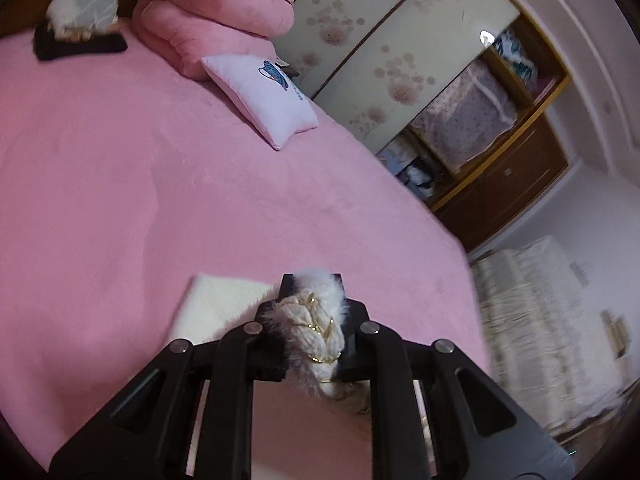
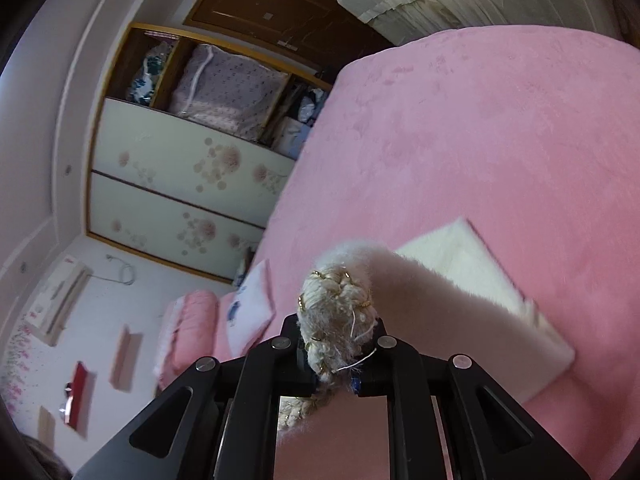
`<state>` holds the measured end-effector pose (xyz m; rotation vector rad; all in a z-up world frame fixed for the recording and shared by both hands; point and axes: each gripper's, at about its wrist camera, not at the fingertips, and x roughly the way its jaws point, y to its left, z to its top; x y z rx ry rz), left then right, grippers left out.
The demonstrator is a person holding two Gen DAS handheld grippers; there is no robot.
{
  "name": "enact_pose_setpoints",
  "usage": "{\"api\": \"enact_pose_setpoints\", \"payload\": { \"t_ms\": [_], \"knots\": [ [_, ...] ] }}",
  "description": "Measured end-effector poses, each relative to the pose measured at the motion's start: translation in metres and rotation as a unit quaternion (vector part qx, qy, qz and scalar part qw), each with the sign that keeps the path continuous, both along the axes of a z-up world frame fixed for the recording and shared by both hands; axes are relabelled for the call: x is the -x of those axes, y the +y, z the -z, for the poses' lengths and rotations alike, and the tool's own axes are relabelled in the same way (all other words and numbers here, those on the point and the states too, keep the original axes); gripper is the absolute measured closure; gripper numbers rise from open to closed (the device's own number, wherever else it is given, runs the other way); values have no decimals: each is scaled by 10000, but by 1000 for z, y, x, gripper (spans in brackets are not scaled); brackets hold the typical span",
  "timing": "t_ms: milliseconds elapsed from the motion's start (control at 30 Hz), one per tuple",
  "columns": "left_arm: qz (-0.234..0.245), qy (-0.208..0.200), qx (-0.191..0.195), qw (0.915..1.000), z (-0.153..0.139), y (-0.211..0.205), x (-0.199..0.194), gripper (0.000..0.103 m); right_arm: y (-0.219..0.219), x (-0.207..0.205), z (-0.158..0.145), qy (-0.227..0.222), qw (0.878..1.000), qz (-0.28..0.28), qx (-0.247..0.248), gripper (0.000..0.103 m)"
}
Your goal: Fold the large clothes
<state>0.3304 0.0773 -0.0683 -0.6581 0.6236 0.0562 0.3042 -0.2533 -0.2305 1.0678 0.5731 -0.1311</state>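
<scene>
Left wrist view: the left gripper (image 1: pixel 316 300) has its black fingers pinched on a bunched edge of a cream garment (image 1: pixel 316 332), a cable-knit strip with gold thread and a fluffy white trim squeezed between the pads. The gripper tilts downward over the bed. Beyond the fingertips, a flat cream part of the garment lies on the plush pink bedspread (image 1: pixel 120 180). Right wrist view: the right gripper (image 2: pixel 340 324) likewise pinches the knitted edge, and the fluffy cloth runs away to the right from the fingers to the flat part. Farther off lie a white pillow (image 1: pixel 260 100), a folded pink quilt (image 1: pixel 216 12) and a wardrobe (image 1: pixel 400 72) with flowered doors.
</scene>
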Motion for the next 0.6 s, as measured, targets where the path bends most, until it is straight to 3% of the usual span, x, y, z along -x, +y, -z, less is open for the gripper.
{"api": "enact_pose_setpoints", "payload": {
  "t_ms": [67,133,200,333,467,533,600],
  "knots": [
    [69,173,-538,9984,16,-14,-39,91,0,-33,8,218,9991,-43,359,92],
    [175,421,-831,9955,41,-26,-71,91,-1,-65,21,450,9976,-135,511,92],
    [196,774,-1187,9897,76,-37,-94,90,-5,-97,44,686,9965,-132,467,92],
    [172,1002,-1790,9786,100,-49,-122,81,-15,-137,73,1163,9930,127,176,85],
    [244,1061,-1982,9741,99,-57,-119,75,-16,-150,48,842,9941,276,623,65],
    [321,1048,-2195,9694,94,-62,-104,66,-13,-151,28,762,9919,227,987,61],
    [514,968,-2281,9674,88,-71,-81,43,-7,-149,10,647,9906,59,1206,60]
  ]
}}
